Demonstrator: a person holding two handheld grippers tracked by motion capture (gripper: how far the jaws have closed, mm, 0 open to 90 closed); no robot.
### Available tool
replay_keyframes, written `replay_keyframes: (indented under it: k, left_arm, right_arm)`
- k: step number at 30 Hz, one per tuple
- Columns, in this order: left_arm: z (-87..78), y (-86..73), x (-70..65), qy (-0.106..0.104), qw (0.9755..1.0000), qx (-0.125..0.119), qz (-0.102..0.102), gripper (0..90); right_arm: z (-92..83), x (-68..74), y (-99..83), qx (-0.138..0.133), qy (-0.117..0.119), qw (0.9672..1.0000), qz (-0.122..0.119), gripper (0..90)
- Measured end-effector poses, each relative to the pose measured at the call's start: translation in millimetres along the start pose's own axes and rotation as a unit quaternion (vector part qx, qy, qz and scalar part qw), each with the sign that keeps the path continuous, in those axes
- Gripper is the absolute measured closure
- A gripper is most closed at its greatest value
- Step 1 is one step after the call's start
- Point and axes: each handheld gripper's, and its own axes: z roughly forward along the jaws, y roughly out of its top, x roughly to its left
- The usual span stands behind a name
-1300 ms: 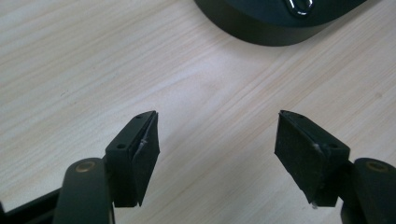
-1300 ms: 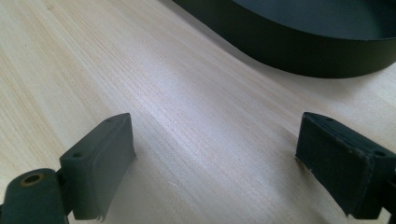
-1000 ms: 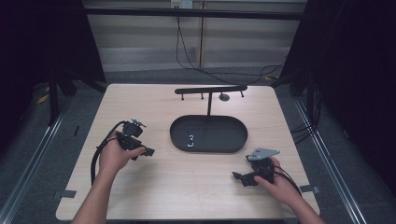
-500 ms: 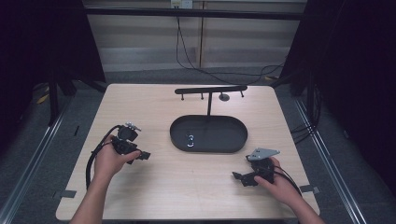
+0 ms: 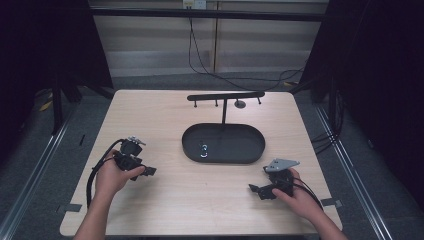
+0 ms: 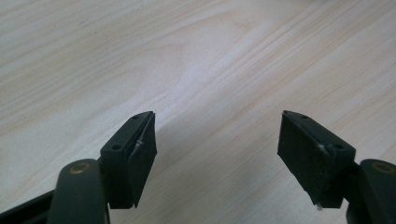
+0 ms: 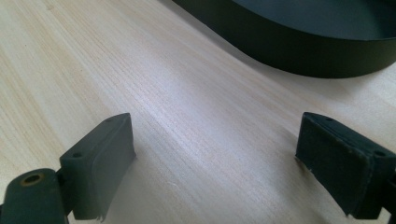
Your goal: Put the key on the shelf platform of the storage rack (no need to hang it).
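A black oval tray (image 5: 250,150) lies at the middle of the light wooden table (image 5: 200,200), and a small shiny object (image 5: 203,150) rests in its left half. From the tray's far side rises a thin black stand with a crossbar (image 5: 225,95). My left gripper (image 5: 148,171) is held low over the table to the tray's left, open, with bare wood between its jaws (image 6: 217,154). Near the front right edge my right gripper (image 5: 253,190) is open too, low over the wood (image 7: 215,163), and the tray's dark wall (image 7: 299,51) lies ahead of it.
A small round grey disc (image 5: 240,104) lies on the table behind the stand. Cables trail from both grippers. Metal rails (image 5: 30,185) run along the floor on either side of the table, and dark curtains hang at both sides.
My left hand and gripper have drawn back toward the front left of the table, away from the tray. The right gripper has stayed put.
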Motion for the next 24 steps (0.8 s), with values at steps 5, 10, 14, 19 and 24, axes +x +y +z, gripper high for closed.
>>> replay_keyframes:
  k: [5, 10, 14, 19, 24]
  left_arm:
    - [0.8, -7.0, 2.6, -0.003, 1.0, 0.002, 0.002, 27.5]
    - [1.1, -13.1, 4.2, -0.001, 1.0, 0.0, 0.005, 27.2]
    - [1.9, -18.7, 6.6, -0.001, 1.0, -0.001, 0.003, 26.6]
    - [2.7, -24.8, 8.9, -0.001, 1.0, -0.003, -0.001, 26.4]
    - [2.8, -28.7, 9.7, 0.002, 1.0, -0.003, 0.004, 26.2]
  right_arm:
    - [0.0, 0.0, 0.0, 0.0, 0.0, 1.0, 0.0, 10.8]
    - [0.0, 0.0, 0.0, 0.0, 0.0, 1.0, 0.0, 10.8]
    - [0.0, 0.0, 0.0, 0.0, 0.0, 1.0, 0.0, 10.8]
    - [0.0, 0.0, 0.0, 0.0, 0.0, 1.0, 0.0, 10.8]
    - [-0.1, 0.1, 0.0, 0.001, 0.0, 1.0, 0.001, 10.8]
